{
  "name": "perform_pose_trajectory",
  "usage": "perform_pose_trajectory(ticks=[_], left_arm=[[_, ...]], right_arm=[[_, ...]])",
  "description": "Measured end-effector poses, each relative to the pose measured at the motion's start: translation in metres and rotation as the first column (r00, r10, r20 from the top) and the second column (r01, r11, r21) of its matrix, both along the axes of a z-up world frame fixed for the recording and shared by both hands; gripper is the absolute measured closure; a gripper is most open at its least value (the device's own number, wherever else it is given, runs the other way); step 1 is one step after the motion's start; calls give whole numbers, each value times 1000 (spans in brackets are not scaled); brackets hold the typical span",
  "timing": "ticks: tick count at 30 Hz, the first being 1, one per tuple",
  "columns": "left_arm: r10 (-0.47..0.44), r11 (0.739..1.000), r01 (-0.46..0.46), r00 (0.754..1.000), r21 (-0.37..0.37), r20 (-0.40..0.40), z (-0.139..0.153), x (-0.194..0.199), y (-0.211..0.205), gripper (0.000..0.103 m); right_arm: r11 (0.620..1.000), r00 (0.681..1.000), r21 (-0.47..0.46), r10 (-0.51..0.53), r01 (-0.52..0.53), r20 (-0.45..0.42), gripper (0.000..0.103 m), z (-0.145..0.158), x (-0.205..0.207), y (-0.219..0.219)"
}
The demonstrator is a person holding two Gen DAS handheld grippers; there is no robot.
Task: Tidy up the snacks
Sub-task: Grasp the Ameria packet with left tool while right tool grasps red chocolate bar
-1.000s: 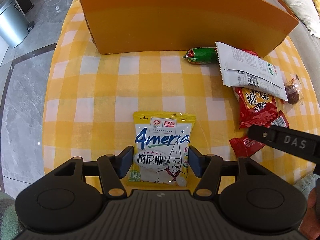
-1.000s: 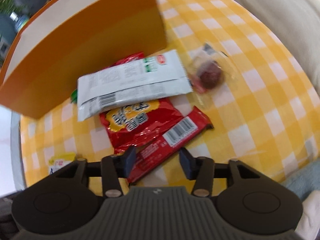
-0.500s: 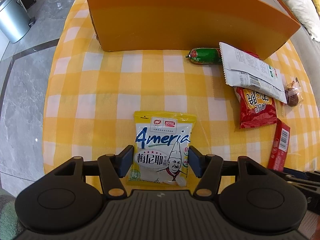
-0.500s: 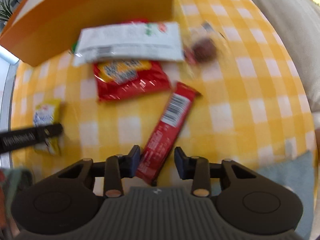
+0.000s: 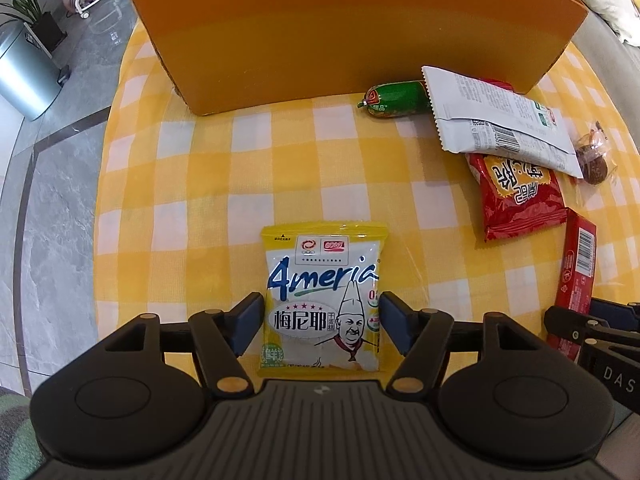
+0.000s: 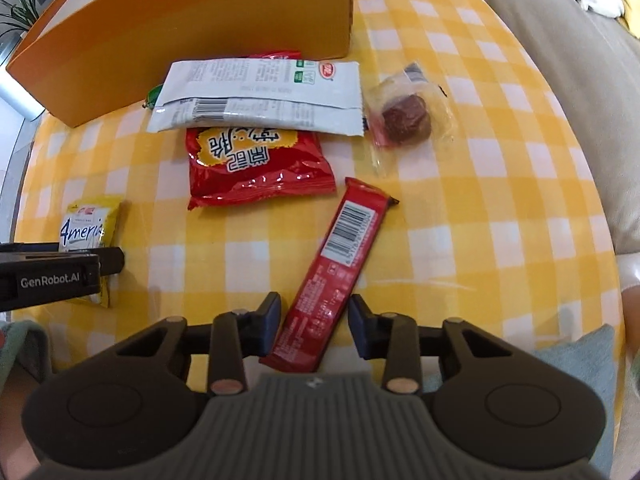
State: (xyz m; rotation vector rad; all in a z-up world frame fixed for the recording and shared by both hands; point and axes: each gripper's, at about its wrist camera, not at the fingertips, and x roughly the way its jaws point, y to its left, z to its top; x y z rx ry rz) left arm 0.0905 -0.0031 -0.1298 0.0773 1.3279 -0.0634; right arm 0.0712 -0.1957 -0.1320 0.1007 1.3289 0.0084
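A yellow-and-white snack packet lies flat on the checked tablecloth; my left gripper is open with its fingers on either side of the packet's lower half. A long red bar lies diagonally; my right gripper is open with its fingers on either side of the bar's near end. Behind lie a red crisp bag, a white packet, a green sausage and a clear-wrapped brown sweet. A large orange box stands at the back.
The round table's yellow checked cloth drops off at the left to a grey stone floor. A metal bin and a plant stand far left. A beige sofa borders the table on the right.
My right gripper has drawn back and swung so that the red bar now lies lengthwise between its open fingers. My left gripper has stayed around the yellow packet.
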Motion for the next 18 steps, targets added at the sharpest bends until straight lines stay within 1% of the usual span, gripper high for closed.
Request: perform_pose_trajectory(ticks=[1,3,6,10,14,18], left_arm=[[-1,1000,1,1000,0,2,0,0,0,29],[-7,1000,7,1000,-10,7,2,-1,1,37],[-19,1000,20,1000,-14,14,3,-2,1,43],[-23,1000,23,1000,-15,19,4,-3,1,44],[-7,999,8,999,-33,42,11,-7,4,44],[21,998,-18,998,-64,61,22,-17,8,44]], right_arm=[[1000,1000,-2,2,-2,5,68,0,0,0],[1000,1000,-1,-2,2,9,68,-1,1,0],[1000,1000,15,-22,22,9,68,0,1,-2],[1000,1000,15,-28,27,8,76,-1,3,-4],[998,999,36,-49,49,-2,79,0,2,-11],[999,999,33,-39,38,15,80,9,-2,-12]])
